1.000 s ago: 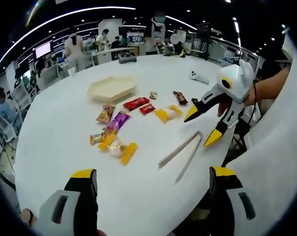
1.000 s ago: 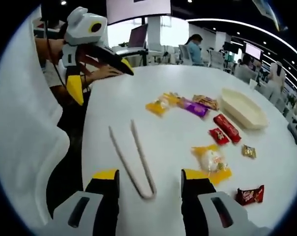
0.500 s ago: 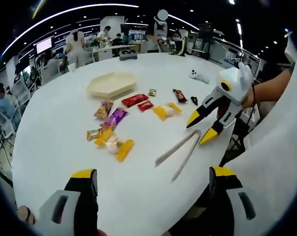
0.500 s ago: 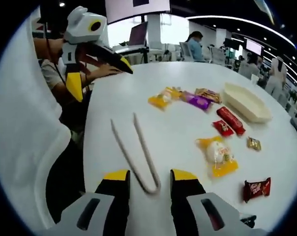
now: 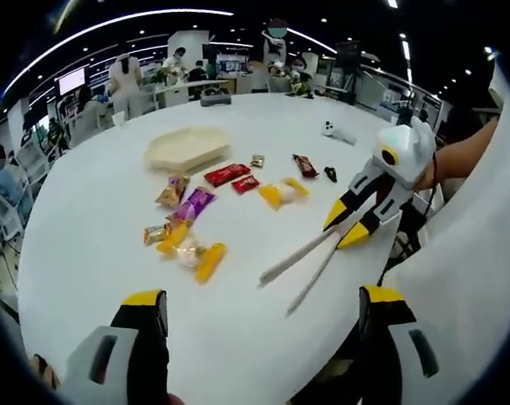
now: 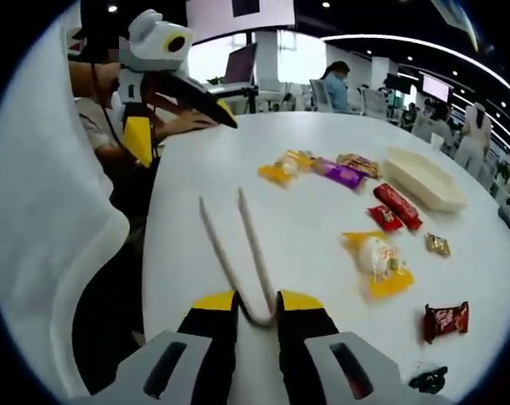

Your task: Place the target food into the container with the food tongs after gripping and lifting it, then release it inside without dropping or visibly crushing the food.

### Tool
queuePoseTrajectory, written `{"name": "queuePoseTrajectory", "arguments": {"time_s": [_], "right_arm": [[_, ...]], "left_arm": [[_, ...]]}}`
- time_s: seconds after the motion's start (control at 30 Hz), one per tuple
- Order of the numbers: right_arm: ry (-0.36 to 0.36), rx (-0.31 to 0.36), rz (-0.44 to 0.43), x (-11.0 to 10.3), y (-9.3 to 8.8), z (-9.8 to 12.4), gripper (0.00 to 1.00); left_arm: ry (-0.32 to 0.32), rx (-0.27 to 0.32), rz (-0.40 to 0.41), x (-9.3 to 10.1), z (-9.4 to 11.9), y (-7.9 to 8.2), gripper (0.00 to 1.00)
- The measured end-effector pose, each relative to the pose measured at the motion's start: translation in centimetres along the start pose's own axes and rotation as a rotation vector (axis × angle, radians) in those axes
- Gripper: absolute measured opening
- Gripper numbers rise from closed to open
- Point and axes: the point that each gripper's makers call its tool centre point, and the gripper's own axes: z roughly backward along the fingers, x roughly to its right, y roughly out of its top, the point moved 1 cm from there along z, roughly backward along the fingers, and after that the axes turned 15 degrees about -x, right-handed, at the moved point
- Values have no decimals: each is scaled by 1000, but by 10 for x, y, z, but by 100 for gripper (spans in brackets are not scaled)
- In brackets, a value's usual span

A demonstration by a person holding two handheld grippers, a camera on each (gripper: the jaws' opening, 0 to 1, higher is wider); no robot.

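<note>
Right gripper: you pinch the bend of the tongs to wield them.
Tongs: arms spread, holding nothing.

Left gripper view sits back at the near edge of the white round table, facing across it with the tongs right of centre, while the right gripper view looks from close above the tongs' bend toward the snack packets, so both share table, tongs and packets.
</note>
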Motion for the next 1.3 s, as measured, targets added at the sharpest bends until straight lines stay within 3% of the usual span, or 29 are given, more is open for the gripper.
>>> {"name": "queuePoseTrajectory", "arguments": {"time_s": [0.1, 0.17, 0.47, 0.7, 1.07, 1.3], "right_arm": [[17, 19, -21, 2, -2, -1, 17], [7, -9, -9, 0, -2, -2, 17], [22, -2, -1, 2, -5, -5, 16], [25, -17, 1, 1, -1, -10, 16], [48, -64, 31, 1, -2, -12, 15], [53, -79, 22, 2, -2, -13, 15]], "left_arm": [[-9, -14, 17, -1, -4, 1, 94], [-5, -1, -15, 4, 1, 4, 95], [1, -20, 7, 0, -2, -6, 94], [14, -15, 14, -12, 0, -1, 94], [0, 5, -3, -20, -3, 19, 94], [-15, -15, -11, -22, -5, 18, 94]]}}
